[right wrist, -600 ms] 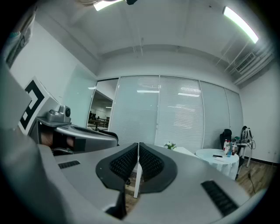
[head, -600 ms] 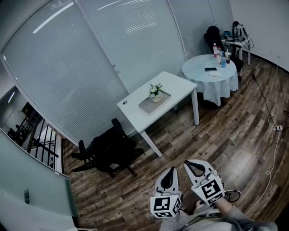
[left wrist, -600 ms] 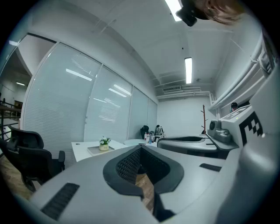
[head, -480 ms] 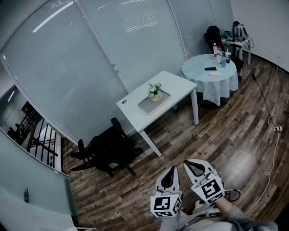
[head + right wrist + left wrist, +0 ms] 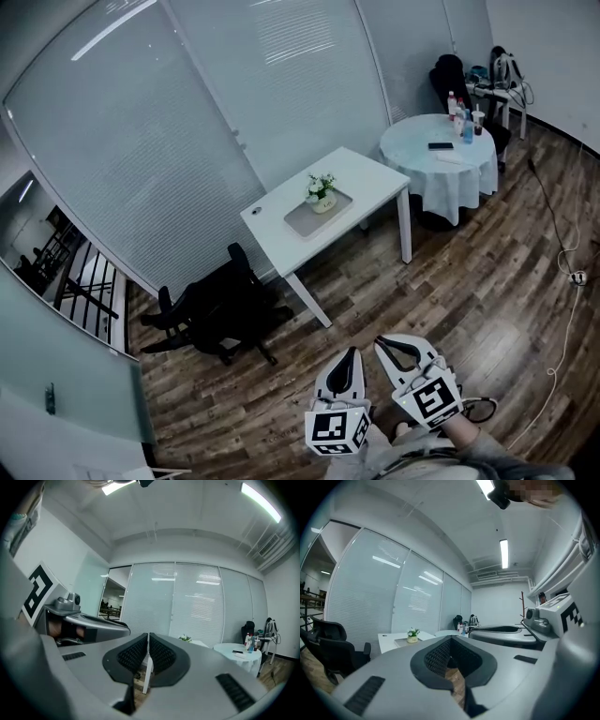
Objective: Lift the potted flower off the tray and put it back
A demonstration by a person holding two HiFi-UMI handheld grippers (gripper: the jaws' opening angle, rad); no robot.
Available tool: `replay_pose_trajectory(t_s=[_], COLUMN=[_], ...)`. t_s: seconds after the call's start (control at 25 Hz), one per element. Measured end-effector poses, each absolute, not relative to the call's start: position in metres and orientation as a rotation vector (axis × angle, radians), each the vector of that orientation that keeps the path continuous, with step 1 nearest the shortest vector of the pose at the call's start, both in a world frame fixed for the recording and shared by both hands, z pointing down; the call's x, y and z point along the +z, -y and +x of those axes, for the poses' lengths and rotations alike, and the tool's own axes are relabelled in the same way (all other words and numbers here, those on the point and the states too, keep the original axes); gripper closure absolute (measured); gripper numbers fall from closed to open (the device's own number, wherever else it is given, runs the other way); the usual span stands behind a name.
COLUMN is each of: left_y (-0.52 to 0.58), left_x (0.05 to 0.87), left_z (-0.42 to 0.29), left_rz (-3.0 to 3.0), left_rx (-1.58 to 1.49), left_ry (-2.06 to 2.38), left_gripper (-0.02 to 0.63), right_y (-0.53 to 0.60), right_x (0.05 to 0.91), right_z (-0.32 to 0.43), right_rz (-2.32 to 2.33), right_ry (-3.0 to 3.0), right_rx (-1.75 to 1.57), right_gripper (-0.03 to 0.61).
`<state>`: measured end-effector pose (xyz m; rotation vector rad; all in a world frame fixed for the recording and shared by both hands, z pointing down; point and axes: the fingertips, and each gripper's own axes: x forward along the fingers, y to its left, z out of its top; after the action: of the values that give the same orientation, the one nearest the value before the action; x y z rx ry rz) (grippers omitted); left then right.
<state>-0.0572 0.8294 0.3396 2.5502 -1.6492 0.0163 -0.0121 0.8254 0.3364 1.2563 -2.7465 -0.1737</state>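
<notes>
L gripper [image 5: 352,352], R gripper [image 5: 380,342] jaws together, empty; chair [image 5: 220,305] beside desk [image 5: 375,175] w/ potted flower [image 5: 322,191] on tray [image 5: 304,222].

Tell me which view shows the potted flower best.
Head view: the potted flower stands unobstructed on its tray. The left gripper view shows it small and distant; the right gripper view shows only its tiny blooms.

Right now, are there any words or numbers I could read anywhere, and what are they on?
No text can be read anywhere in these pictures.
Left gripper and right gripper: only black-and-white square marker patterns, not letters or numbers.
Bottles on the round table: any labels are too small to read.
</notes>
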Motion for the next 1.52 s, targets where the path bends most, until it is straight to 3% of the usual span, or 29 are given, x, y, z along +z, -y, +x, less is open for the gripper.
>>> replay_pose_trajectory(t_s=[0.68, 1.52], left_y=[-0.72, -0.61], left_x=[0.35, 0.352], left_z=[-0.069, -0.135], left_rz=[2.605, 2.655], left_rx=[-0.012, 0.0], left_ry=[1.514, 1.428], left_gripper=[0.603, 0.603], right_y=[-0.721, -0.612], right_x=[0.337, 0.348], right_z=[-0.022, -0.105], right_rz=[1.397, 1.383], right_ry=[2.712, 2.675], right_rx=[-0.123, -0.078], right_gripper=[0.554, 0.554])
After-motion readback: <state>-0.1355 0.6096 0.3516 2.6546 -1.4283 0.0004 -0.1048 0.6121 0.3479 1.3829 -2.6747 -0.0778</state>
